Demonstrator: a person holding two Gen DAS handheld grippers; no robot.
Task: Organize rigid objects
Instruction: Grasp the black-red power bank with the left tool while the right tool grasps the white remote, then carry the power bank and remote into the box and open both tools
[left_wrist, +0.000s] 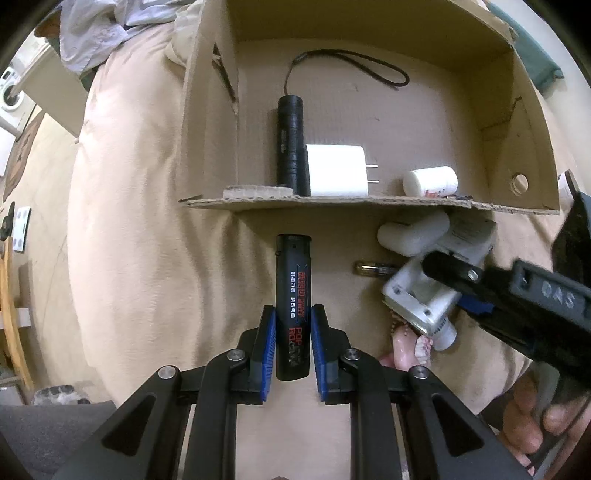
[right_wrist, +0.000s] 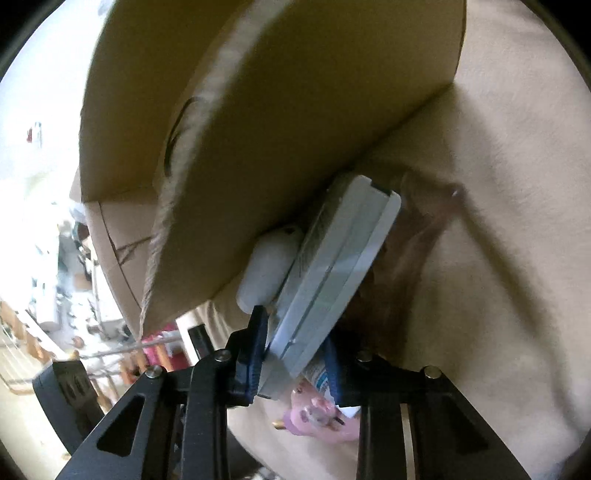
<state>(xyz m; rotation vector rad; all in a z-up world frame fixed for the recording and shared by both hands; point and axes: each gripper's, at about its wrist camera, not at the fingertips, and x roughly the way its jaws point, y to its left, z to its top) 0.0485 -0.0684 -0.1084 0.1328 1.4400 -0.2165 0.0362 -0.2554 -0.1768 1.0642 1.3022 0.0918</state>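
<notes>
In the left wrist view, beige bedding (left_wrist: 122, 221) spreads from 9 o'clock across the frame. At 6 o'clock the left gripper (left_wrist: 293, 347) pinches a black lighter (left_wrist: 293, 306) between its blue pads, the lighter pointing toward 12 o'clock, short of the near wall of a cardboard box (left_wrist: 369, 201). Inside the box, a black flashlight (left_wrist: 290, 140) lies at 12 o'clock with its wrist cord looped behind it, a white charger plug (left_wrist: 336, 170) touches its right side, and a white jar (left_wrist: 430, 181) lies on its side at 1 o'clock. Outside the near wall, toward 3 o'clock, a white rounded case (left_wrist: 410, 232) rests against the cardboard, with a battery (left_wrist: 373, 267) just beside it on the bedding. The right gripper (left_wrist: 436, 291) enters from 4 o'clock, clamped on a white flat device (left_wrist: 424, 295); small pink trinkets (left_wrist: 402, 347) and a small white bottle lie under it.

In the right wrist view, the box wall (right_wrist: 295, 129) blocks everything from 10 to 1 o'clock. The right gripper (right_wrist: 295, 350) squeezes the white flat device (right_wrist: 332, 273), whose far end presses against the box wall, the rounded case (right_wrist: 266, 269) wedged on its left side.
</notes>
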